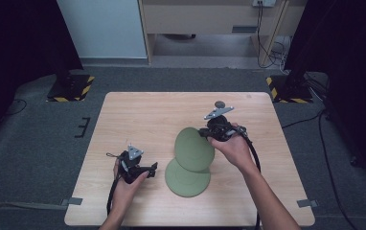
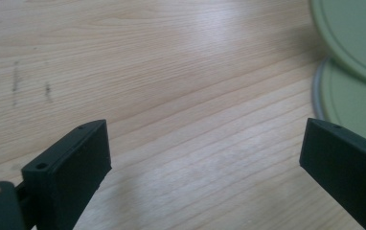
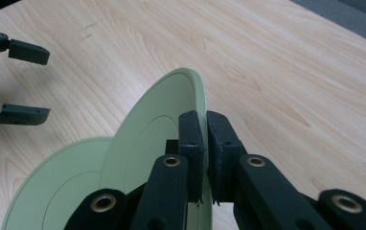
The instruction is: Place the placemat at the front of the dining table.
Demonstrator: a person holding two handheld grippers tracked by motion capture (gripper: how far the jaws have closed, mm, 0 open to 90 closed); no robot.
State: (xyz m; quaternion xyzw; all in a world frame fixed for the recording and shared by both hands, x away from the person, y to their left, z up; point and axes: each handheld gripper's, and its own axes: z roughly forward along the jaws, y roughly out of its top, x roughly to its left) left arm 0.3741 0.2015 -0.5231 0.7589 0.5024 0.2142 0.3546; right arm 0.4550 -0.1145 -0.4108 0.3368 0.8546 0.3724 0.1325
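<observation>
Light wooden rectangular table [image 1: 138,115]: takes up the middle of the high view, on grey carpet.

Lower flat round pale-green plate [image 1: 183,182]: lies flat on the table toward its near edge, right of centre.

Upper flat round pale-green plate [image 1: 194,148]: lifted and tilted, its low edge over the far part of the lower plate, overlapping it in the high view. Whether the two touch cannot be told.

Right gripper [image 3: 205,143]: jaws together, clamped on the rim of the upper plate, one jaw on each face. Held on the far right side of that plate by the right hand [image 1: 234,146].

Left gripper [image 1: 151,167]: just left of the lower plate, apart from it. Jaws stand wide, bare table between them; both plate edges show at the right in the left gripper view.
</observation>
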